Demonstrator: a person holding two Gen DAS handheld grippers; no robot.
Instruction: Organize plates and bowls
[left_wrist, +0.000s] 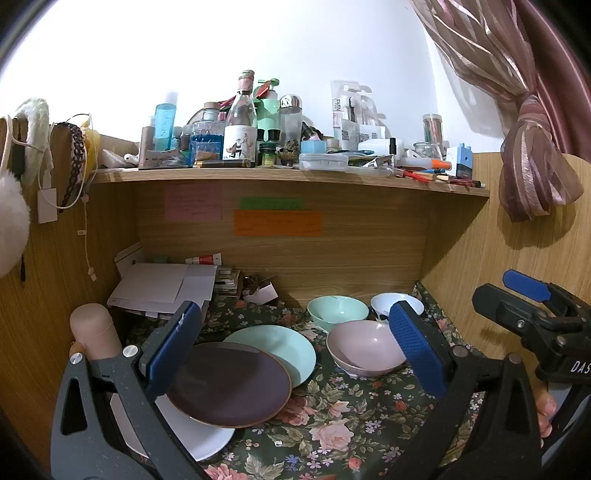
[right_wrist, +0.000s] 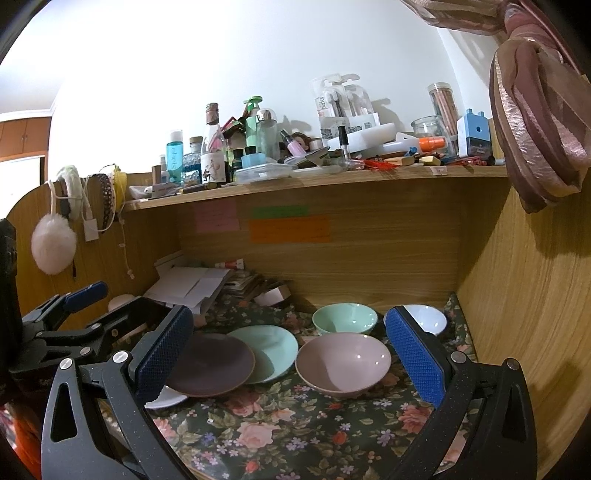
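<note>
Both grippers, left gripper (left_wrist: 291, 354) and right gripper (right_wrist: 291, 354), hover with jaws wide and empty. Ahead on the floral cloth (right_wrist: 295, 424), brown plate (right_wrist: 210, 363) overlaps green plate (right_wrist: 271, 350) and white plate (left_wrist: 184, 432); three bowls, pink bowl (right_wrist: 343, 363) nearest, sit unstacked. Sorting looks barely begun.

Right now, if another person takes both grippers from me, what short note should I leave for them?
Left gripper: jaws open, holding nothing.
Right gripper: jaws open, holding nothing.
Plates: brown plate lies over the white plate and the mint plate, loosely overlapped.
Bowls: pink bowl in front, mint bowl and white bowl behind, all apart on the floral cloth.
Done: nothing is sorted yet, by the look of it.
Left: stack the plates squarely, nest the bowls.
</note>
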